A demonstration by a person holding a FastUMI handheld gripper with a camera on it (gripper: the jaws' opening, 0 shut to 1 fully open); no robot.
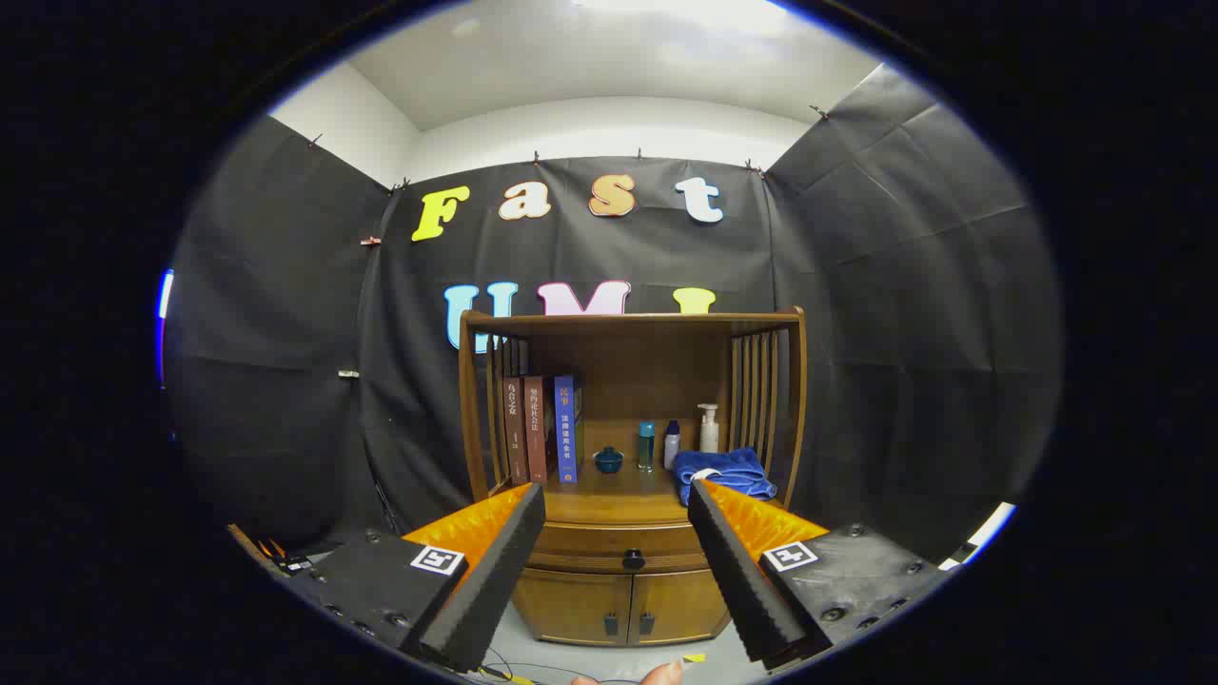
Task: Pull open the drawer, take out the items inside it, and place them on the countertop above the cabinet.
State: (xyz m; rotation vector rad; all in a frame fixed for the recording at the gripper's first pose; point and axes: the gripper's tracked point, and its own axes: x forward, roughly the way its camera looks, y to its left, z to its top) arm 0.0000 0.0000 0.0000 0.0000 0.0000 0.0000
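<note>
Two fingers of hand-held gripper (617, 504) spread wide apart, nothing between them, held off from cabinet (628, 590)

Fingertip of person (663, 674) at bottom, below fingers

Beyond fingers: drawer (618, 550) shut, dark knob (634, 559) centred between fingers; two small doors (623, 605) beneath, closed

Counter (618, 490) above drawer: blue towel (725, 473) just beyond right finger; small blue bowl (608, 460), teal bottle (646, 445), dark-capped bottle (672, 444), pump bottle (709, 429) in row; three books (542, 430) upright at left

Drawer contents hidden
</note>
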